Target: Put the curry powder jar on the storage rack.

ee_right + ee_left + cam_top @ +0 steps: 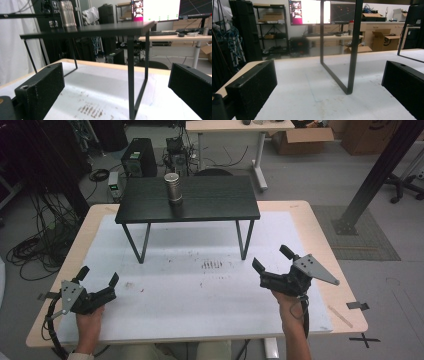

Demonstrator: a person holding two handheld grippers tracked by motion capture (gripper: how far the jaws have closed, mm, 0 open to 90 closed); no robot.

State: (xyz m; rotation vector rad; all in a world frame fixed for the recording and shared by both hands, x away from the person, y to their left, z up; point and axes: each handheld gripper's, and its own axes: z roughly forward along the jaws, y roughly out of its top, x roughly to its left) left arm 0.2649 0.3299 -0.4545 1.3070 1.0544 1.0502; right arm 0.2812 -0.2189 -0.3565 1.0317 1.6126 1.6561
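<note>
Both the left gripper point(99, 279) and right gripper point(272, 258) are spread wide and empty; a careless reach could topple the steel tumbler point(173, 187) off the small black stand point(210, 205).

A white-topped table point(200, 315) carries a black stand point(210, 200).
</note>
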